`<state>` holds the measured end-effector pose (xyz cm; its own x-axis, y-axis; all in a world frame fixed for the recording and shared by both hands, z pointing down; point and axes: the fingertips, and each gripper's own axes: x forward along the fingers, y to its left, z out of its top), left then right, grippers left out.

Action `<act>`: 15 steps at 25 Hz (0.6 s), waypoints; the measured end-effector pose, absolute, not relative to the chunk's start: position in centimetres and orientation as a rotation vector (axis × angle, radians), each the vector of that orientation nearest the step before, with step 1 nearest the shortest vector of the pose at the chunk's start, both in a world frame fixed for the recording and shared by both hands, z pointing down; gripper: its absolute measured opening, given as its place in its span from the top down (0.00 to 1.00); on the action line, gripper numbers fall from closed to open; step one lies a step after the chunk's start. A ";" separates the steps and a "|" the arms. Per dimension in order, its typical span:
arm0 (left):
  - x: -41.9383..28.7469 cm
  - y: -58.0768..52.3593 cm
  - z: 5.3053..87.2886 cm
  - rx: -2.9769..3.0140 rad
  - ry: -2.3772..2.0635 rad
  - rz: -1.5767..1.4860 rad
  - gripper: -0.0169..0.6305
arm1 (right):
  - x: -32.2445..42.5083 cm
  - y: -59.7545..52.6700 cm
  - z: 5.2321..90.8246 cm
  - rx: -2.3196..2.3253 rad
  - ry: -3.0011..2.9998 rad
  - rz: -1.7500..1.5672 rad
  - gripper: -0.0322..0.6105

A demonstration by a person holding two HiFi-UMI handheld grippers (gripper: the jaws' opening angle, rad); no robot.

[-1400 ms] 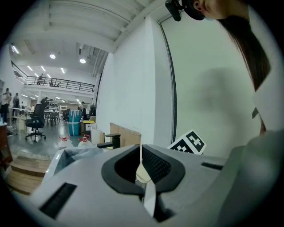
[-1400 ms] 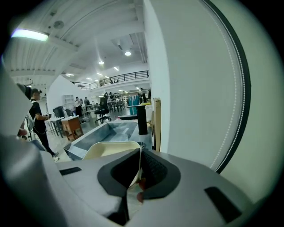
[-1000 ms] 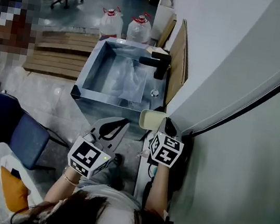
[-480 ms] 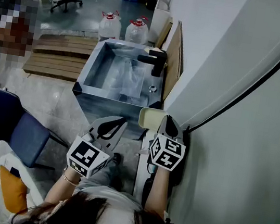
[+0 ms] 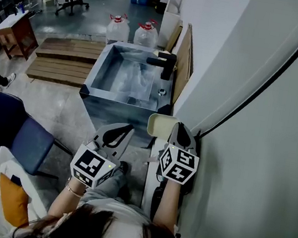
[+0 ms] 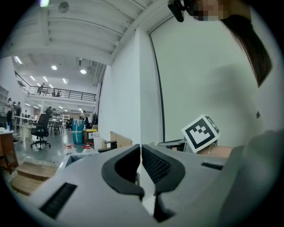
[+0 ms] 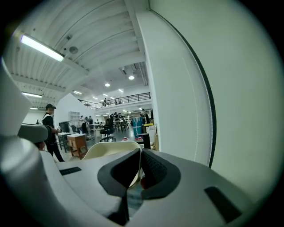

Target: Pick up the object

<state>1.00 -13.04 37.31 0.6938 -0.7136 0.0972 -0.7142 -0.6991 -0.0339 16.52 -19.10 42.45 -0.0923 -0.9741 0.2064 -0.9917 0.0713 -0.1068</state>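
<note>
The head view looks steeply down over the left hand-held gripper (image 5: 126, 130) and right hand-held gripper (image 5: 180, 128), whose level, forward-facing view shares the cream dish (image 5: 159, 127) close up.

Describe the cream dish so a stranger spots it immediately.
Find the big steel sink. Just nearer the person, the right gripper pinches the cream dish by its rim. Nothing else there is pale and rounded-square; the rest is grey metal.

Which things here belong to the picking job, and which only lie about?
Job: cream dish, its rim between the fingers of the right gripper.
Lying about: steel sink, black tap, water jugs, blue chair, wooden pallets; left gripper, shut, empty.
</note>
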 end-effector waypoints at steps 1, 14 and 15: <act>0.9 -12.8 37.2 2.887 -1.220 0.159 0.96 | 16.4 -18.8 42.3 2.062 -2.249 0.340 0.90; 0.2 -10.6 35.9 2.912 -1.243 0.153 0.96 | 15.7 -15.7 40.1 2.077 -2.301 0.313 0.90; 0.1 -10.4 35.9 2.913 -1.240 0.152 0.96 | 15.5 -15.4 39.9 2.079 -2.304 0.311 0.90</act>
